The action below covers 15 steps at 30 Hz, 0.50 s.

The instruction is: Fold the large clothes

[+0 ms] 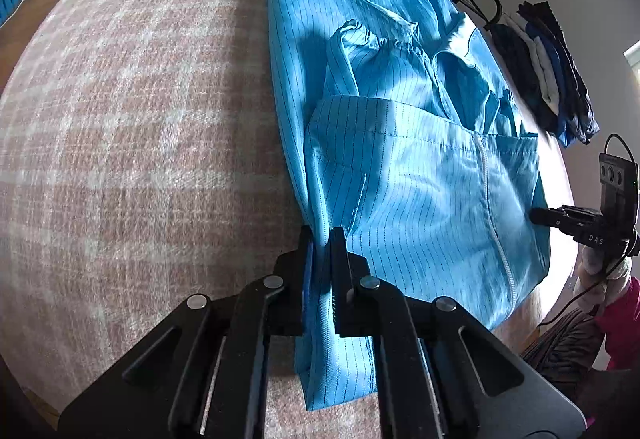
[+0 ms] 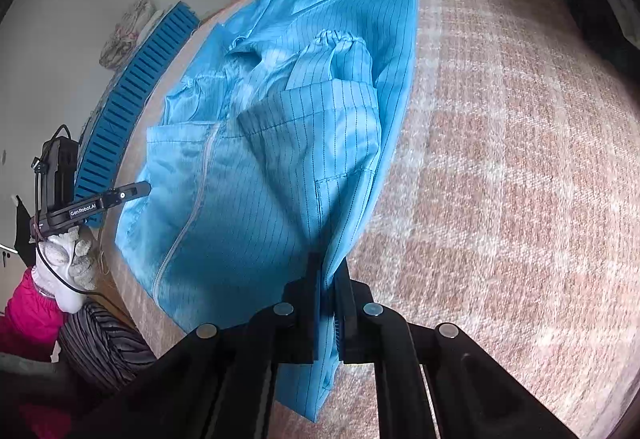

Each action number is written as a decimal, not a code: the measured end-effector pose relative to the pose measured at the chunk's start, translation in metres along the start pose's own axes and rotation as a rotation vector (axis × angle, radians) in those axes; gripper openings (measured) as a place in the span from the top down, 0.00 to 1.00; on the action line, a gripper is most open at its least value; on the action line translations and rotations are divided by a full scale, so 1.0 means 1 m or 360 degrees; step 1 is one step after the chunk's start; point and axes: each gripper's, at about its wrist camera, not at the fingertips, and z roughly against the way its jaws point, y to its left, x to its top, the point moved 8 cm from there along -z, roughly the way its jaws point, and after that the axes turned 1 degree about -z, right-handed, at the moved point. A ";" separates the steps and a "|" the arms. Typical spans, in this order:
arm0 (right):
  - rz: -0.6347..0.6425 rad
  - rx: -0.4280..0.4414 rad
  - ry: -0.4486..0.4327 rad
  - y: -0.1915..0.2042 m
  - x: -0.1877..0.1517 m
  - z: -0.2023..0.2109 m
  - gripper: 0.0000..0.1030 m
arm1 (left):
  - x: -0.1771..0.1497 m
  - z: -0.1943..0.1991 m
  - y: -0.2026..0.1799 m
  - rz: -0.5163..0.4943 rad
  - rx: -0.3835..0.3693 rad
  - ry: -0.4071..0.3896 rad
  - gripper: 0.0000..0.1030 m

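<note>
Blue garment (image 1: 400, 167), thin dark pinstripes, lies on the pinkish checked cloth (image 1: 140, 139) that covers the table. Landmark used below: the garment's pale zip (image 1: 494, 223), running down its front.

Left gripper (image 1: 322, 239): jaws closed on the garment's hem corner, fabric pinched between the two black fingers (image 1: 340, 263), blue cloth hanging out below them. This corner sits well to the left of the zip in the left wrist view.

Right gripper (image 2: 329, 267): jaws likewise clamped on a fold of the hem, cloth caught between the pads and trailing down under them. In the right wrist view this corner is well to the right of the zip (image 2: 188, 215).

Garment state: lower part is doubled over, its folded edge crossing the zip. Beyond that edge, a sleeve with a gathered elastic cuff (image 1: 360, 35) lies bunched on the body of the garment, on the far side of the zip's upper end. Fabric is rumpled there, smooth near the zip.

Each gripper shows in the other's view, at the garment's side edge away from the zip. A white knit glove (image 2: 68, 259) holds the left gripper, with a magenta sleeve (image 2: 28, 303) behind it. A black cable (image 2: 56, 279) runs over the glove.

Off the table, far from the zip: a blue slatted crate (image 2: 132, 95) against the wall; dark clothes (image 1: 548, 71) hanging on a rack.
</note>
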 end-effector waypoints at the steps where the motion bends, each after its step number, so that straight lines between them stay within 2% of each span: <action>1: 0.0036 -0.0008 0.0001 0.002 0.000 0.003 0.88 | -0.002 0.003 0.001 0.0009 -0.0011 0.0017 0.92; 2: 0.0065 -0.0021 -0.0012 0.003 0.003 0.009 0.79 | -0.001 0.006 0.004 0.0016 -0.0017 0.0030 0.87; 4: 0.0103 -0.0060 -0.0115 0.002 0.014 0.027 0.70 | 0.005 0.022 0.007 0.0013 -0.0030 -0.0012 0.86; 5: 0.0126 -0.0083 -0.0178 0.001 0.021 0.038 0.69 | 0.012 0.031 0.007 -0.0008 -0.0024 -0.0055 0.86; 8: 0.0214 -0.0181 -0.0355 0.000 0.052 0.066 0.69 | 0.044 0.050 0.006 -0.0100 0.0031 -0.0185 0.86; 11: 0.0215 -0.0181 -0.0503 -0.004 0.095 0.082 0.69 | 0.096 0.055 -0.004 -0.0154 0.0035 -0.0297 0.86; 15: 0.0253 -0.0210 -0.0579 -0.004 0.160 0.081 0.74 | 0.167 0.043 -0.016 -0.0222 0.0016 -0.0378 0.86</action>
